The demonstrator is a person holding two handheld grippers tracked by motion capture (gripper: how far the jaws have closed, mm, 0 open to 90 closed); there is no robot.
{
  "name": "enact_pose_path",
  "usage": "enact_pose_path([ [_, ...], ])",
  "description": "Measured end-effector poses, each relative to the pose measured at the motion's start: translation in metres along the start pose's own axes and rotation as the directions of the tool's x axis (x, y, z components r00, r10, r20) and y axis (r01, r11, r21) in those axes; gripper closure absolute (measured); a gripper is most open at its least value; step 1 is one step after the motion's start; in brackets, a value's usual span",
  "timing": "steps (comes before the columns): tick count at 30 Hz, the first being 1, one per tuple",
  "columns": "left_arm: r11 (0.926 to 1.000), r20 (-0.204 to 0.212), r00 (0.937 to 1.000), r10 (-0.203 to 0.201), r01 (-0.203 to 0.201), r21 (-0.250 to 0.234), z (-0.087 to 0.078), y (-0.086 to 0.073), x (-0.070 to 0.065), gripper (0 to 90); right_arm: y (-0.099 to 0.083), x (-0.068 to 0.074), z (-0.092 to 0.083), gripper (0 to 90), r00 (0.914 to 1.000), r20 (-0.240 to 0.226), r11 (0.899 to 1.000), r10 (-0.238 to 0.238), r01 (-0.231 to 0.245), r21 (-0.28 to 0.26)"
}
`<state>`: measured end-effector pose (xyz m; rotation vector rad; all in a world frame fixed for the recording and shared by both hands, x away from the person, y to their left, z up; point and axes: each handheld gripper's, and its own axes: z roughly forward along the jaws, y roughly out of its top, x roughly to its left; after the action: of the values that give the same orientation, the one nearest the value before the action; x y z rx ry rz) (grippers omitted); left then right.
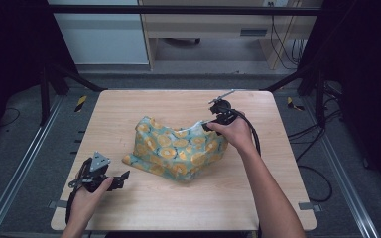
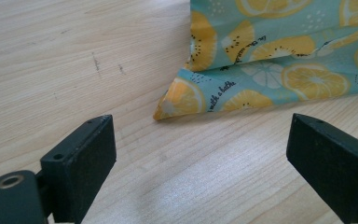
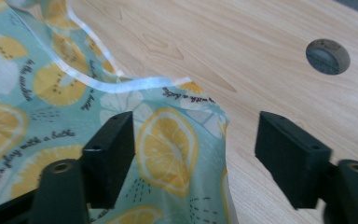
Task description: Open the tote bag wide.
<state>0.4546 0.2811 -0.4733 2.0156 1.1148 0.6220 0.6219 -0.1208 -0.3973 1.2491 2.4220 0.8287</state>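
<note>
Lemon-print cloth [image 1: 178,148]: heaped mid-surface. Right hand-held gripper [image 1: 211,125] at its raised far corner, jaws apart around the edge, not pressing. Left hand-held gripper [image 1: 120,179] released, near the cloth's near corner, apart. Wooden surface [image 1: 144,203]; grey floor [image 1: 25,163] around.

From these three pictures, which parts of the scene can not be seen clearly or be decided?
- The right gripper: in the high view the hand covers its jaws. In the right gripper view they stand apart around an edge of the lemon-print cloth, with a gap on one side.
- The underside and inside of the lemon-print cloth: hidden by its own folds.
- The print's small lettering: too small in the high view.
- The left gripper: its jaws are cut off by the bottom edge.
</note>
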Motion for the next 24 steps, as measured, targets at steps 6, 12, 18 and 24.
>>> enact_pose_path([
  [6, 1.0, 0.003, 1.0, 0.007, -0.007, 0.0, 0.0, 0.001, -0.001, 7.8, -0.003, 0.003, 0.003, 67.6, 0.999, 0.004, 0.999, -0.044, 0.044, 0.032],
  [12, 1.0, -0.003, 1.0, 0.009, -0.009, -0.002, 0.0, 0.001, -0.001, 7.8, -0.002, 0.007, -0.003, 90.0, 0.9979, -0.013, 0.998, -0.064, 0.064, 0.013],
  [18, 1.0, -0.01, 0.9999, 0.007, -0.007, -0.004, -0.001, 0.001, 0.001, 7.9, 0.002, 0.016, -0.021, 90.0, 0.9969, -0.033, 0.992, -0.071, 0.067, -0.104],
  [24, 1.0, -0.016, 0.9998, 0.007, -0.007, -0.003, -0.001, 0.001, 0.002, 8.0, 0.008, 0.034, -0.049, 90.0, 0.991, -0.077, 0.969, -0.109, 0.089, -0.229],
])
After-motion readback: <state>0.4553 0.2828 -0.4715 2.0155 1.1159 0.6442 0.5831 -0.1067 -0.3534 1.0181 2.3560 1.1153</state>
